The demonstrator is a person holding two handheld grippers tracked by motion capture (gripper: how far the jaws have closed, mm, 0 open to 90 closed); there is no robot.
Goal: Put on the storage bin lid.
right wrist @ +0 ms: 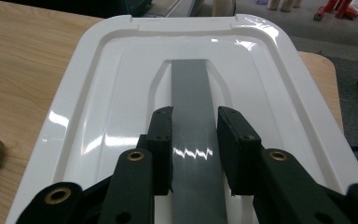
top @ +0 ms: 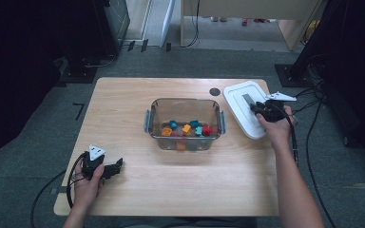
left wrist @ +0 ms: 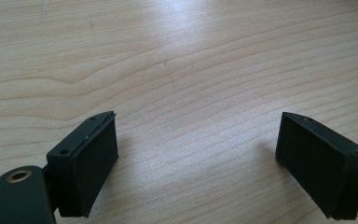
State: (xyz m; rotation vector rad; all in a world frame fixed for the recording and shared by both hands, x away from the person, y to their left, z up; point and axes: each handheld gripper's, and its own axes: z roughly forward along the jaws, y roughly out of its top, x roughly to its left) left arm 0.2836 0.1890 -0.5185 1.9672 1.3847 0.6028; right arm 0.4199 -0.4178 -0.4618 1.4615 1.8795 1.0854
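Right gripper (right wrist: pixel 195 149) clamps lid (right wrist: pixel 121 93) grey strip (right wrist: pixel 191 93); high view adds bin (top: pixel 185 105)

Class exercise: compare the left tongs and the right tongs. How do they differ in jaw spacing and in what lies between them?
The left tongs stand wide open over bare table; the right tongs stand narrow, closed on the grey handle strip of the white lid. The left sit near the table's front edge, the right at its far right. Both have black jaws.

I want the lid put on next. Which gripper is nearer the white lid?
Right. The right gripper sits over the white lid, jaws astride its grey handle strip. The left gripper rests far across the table.
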